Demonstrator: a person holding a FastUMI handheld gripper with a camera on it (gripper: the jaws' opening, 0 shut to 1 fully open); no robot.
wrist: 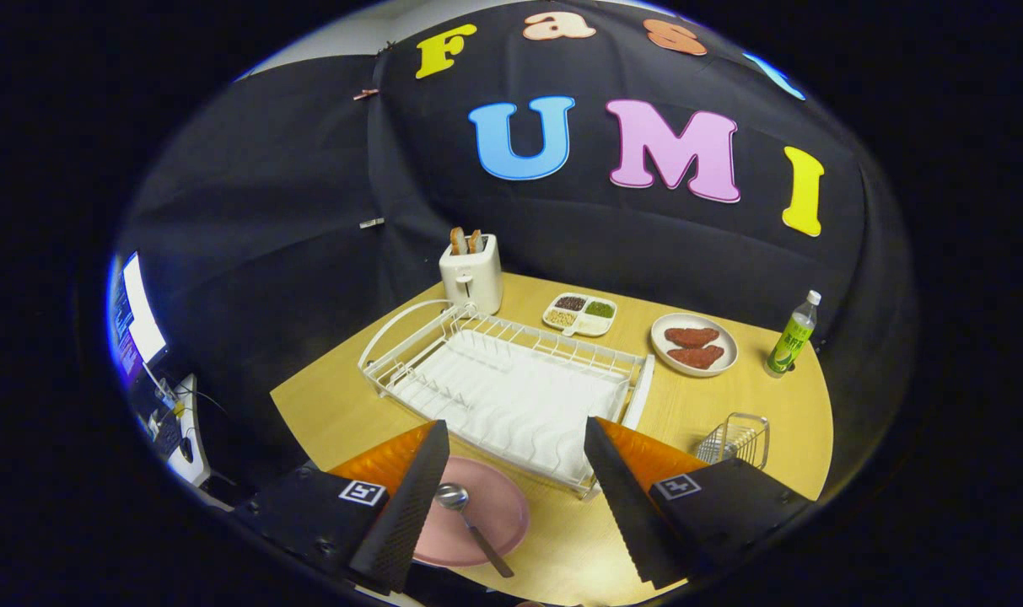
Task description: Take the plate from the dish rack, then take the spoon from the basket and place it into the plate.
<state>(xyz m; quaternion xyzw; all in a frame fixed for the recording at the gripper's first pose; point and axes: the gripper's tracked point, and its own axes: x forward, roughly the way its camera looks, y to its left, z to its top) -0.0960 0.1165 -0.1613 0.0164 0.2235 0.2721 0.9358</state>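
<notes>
A pink plate [494, 514] lies flat on the wooden table [713, 405], just inside my left finger, which covers its near-left part. A metal spoon [469, 521] rests in the plate, bowl away from me, handle pointing toward me. The white wire dish rack [511, 388] stands beyond the fingers with nothing in it. A small wire basket [737, 440] sits just beyond my right finger, and nothing shows inside it. My gripper [515, 506] hangs above the table's near edge, open, with nothing between its fingers.
A white toaster [471, 274] with bread stands behind the rack. A divided dish of grains [580, 314], a white plate with two meat pieces [694, 344] and a green bottle [793, 335] line the far side. A lit monitor [136, 324] stands off the table, far left.
</notes>
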